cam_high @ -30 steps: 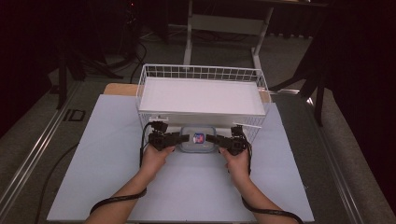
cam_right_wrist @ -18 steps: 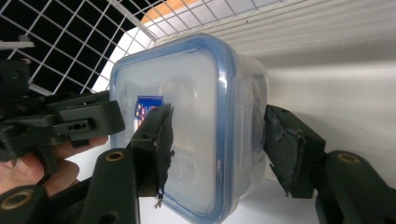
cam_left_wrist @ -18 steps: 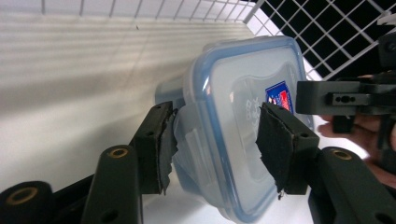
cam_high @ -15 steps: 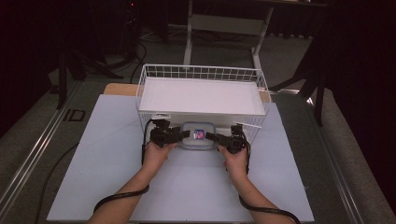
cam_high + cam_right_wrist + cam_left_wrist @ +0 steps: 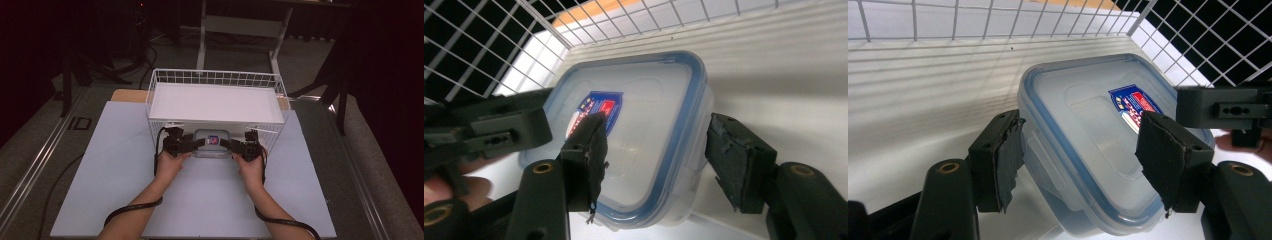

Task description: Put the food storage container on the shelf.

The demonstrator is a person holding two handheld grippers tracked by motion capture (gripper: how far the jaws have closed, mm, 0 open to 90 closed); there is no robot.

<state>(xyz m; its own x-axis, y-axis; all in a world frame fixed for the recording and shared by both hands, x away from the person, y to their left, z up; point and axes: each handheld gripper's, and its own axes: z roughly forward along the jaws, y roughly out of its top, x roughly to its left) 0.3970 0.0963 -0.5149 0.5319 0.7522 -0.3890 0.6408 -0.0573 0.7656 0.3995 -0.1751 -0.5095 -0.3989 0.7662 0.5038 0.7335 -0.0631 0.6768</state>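
One lidded container (image 5: 212, 143) (blue-rimmed) between two hand-held grippers, left (image 5: 184, 145) and right (image 5: 241, 147), both jaws loosely astride, unclamped.

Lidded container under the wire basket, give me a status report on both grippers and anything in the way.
Left gripper jaws just opening, astride container, pads clear. Right gripper astride its other end, grip unclear. Wire basket close above and behind.

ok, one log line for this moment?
left gripper: open, just widened, astride container | right gripper: open, astride it | wire basket

Bright lit table, dark surroundings, striped shadows, sharp focus
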